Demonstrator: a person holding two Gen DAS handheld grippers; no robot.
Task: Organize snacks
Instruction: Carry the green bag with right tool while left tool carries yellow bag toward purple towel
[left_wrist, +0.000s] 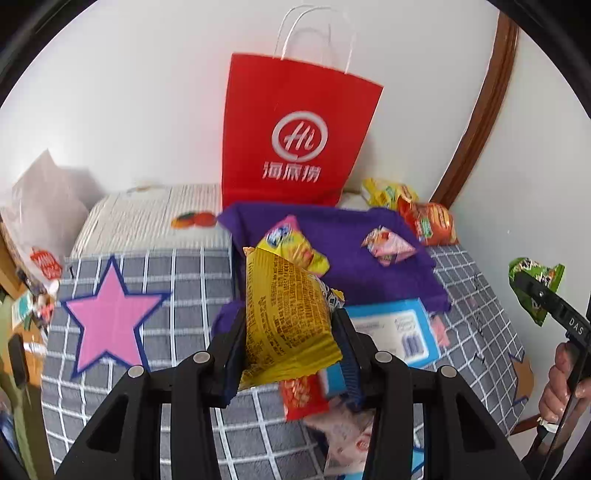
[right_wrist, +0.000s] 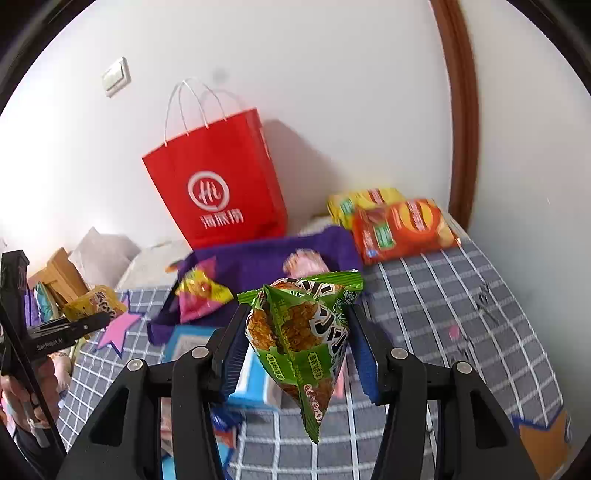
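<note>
My left gripper (left_wrist: 291, 332) is shut on a yellow snack packet (left_wrist: 288, 321) and holds it above the checked grey cloth (left_wrist: 177, 273). My right gripper (right_wrist: 295, 332) is shut on a green triangular snack packet (right_wrist: 303, 332), also held in the air; it shows at the right edge of the left wrist view (left_wrist: 535, 284). A red paper bag (left_wrist: 295, 133) with white handles stands upright against the wall behind a purple cloth (left_wrist: 343, 236). On the purple cloth lie a yellow-pink packet (left_wrist: 295, 247) and a small pink packet (left_wrist: 388, 243).
Orange and yellow crisp bags (right_wrist: 399, 229) lie at the back right by the wall. A blue box (left_wrist: 395, 332) and a red packet (left_wrist: 303, 398) lie below my left gripper. A pink star (left_wrist: 110, 317) marks the cloth at left. Clutter sits at the far left.
</note>
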